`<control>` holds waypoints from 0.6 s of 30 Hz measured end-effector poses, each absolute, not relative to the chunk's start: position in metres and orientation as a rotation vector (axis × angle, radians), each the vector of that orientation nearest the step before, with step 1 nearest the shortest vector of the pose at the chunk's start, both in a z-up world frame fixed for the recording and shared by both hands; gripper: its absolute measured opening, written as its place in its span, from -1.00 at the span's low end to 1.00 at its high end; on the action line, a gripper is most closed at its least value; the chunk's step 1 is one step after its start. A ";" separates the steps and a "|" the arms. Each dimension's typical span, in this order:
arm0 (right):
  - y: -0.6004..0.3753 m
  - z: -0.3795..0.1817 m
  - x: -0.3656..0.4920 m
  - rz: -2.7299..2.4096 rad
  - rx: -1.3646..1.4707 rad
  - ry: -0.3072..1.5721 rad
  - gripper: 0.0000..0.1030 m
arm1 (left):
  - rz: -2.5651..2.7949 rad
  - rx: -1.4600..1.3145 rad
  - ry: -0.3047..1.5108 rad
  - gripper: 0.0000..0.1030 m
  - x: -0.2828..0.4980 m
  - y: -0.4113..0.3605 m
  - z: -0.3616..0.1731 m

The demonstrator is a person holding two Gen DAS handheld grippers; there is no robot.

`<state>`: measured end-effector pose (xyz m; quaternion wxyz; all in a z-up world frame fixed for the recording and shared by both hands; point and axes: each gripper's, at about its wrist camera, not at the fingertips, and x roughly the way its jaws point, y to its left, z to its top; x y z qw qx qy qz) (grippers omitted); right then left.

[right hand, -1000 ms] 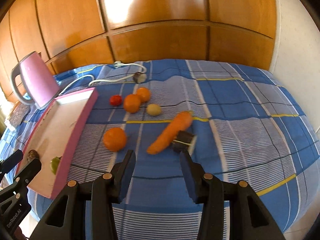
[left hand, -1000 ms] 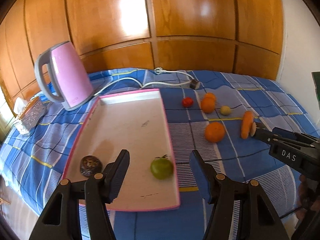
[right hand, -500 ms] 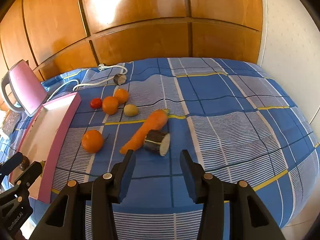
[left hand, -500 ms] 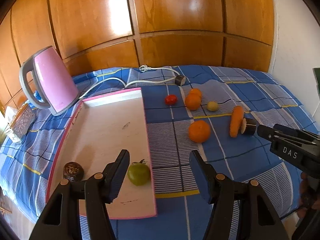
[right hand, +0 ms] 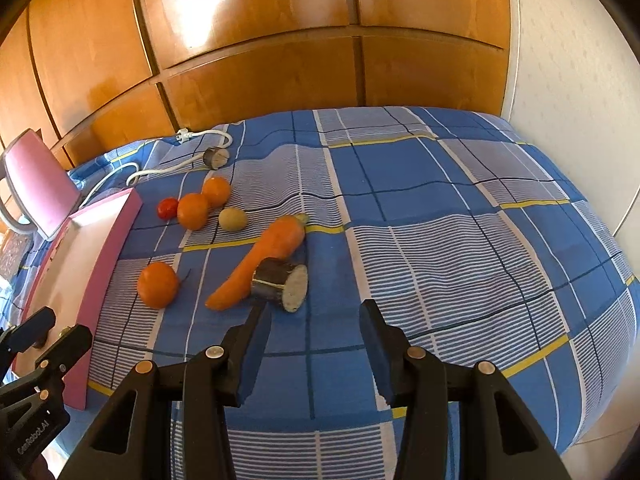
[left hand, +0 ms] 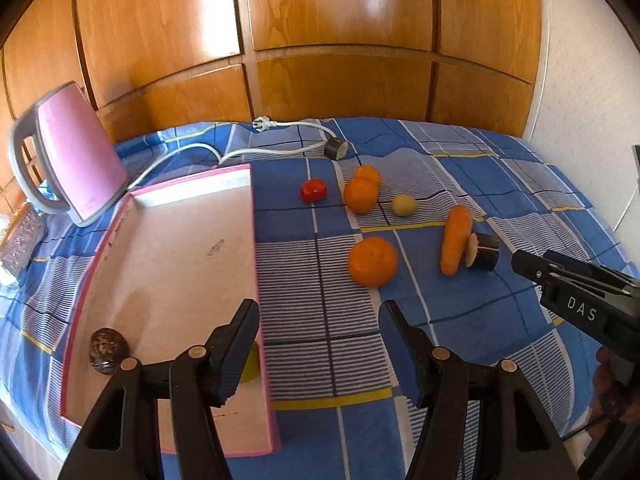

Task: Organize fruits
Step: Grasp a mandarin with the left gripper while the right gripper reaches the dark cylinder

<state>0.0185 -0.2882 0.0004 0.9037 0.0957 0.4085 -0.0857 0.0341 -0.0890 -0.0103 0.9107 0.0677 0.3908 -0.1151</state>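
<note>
Left wrist view: left gripper (left hand: 318,346) hanging spread wide, empty, over tray (left hand: 176,248) edge; right gripper (right hand: 312,350) gaping, empty, pointing near carrot (right hand: 262,260).

- pink kettle (left hand: 76,148), far left on the blue plaid cloth (left hand: 460,168)
- white cord (left hand: 280,148) with plug, behind
- wood panel wall (left hand: 340,40)
- possibly a foil-wrapped pack (left hand: 22,240), left edge

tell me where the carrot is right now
The carrot lies on the blue plaid cloth just ahead of the open right gripper, touching the cut dark chunk.
</note>
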 end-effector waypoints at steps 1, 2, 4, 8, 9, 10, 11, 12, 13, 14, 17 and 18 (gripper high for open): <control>-0.289 0.000 0.019 -0.177 0.199 0.845 -0.09 | -0.242 0.136 0.809 0.22 0.035 -0.089 -0.011; -0.290 -0.001 0.019 -0.175 0.201 0.846 -0.09 | -0.252 0.130 0.817 0.22 0.036 -0.090 -0.012; -0.291 -0.002 0.021 -0.171 0.202 0.849 -0.09 | -0.270 0.125 0.824 0.22 0.038 -0.093 -0.014; -0.289 -0.006 0.030 -0.165 0.187 0.858 -0.10 | -0.296 0.121 0.833 0.17 0.041 -0.099 -0.016; -0.288 -0.006 0.031 -0.162 0.183 0.857 -0.10 | -0.301 0.119 0.837 0.13 0.043 -0.100 -0.017; -0.288 -0.006 0.034 -0.157 0.179 0.857 -0.10 | -0.307 0.117 0.843 0.12 0.045 -0.101 -0.018; -0.287 -0.007 0.036 -0.150 0.176 0.859 -0.10 | -0.314 0.111 0.851 0.11 0.047 -0.103 -0.018; -0.286 -0.008 0.039 -0.139 0.174 0.862 -0.09 | -0.319 0.102 0.857 0.11 0.049 -0.103 -0.019; -0.285 -0.009 0.042 -0.130 0.174 0.864 -0.10 | -0.323 0.095 0.861 0.11 0.051 -0.104 -0.019; -0.285 -0.010 0.045 -0.124 0.171 0.865 -0.10 | -0.330 0.085 0.870 0.11 0.054 -0.105 -0.020; -0.283 -0.015 0.055 -0.095 0.164 0.879 -0.09 | -0.332 0.071 0.880 0.11 0.063 -0.108 -0.022; -0.283 -0.018 0.059 -0.093 0.160 0.888 -0.09 | -0.334 0.069 0.882 0.11 0.066 -0.110 -0.023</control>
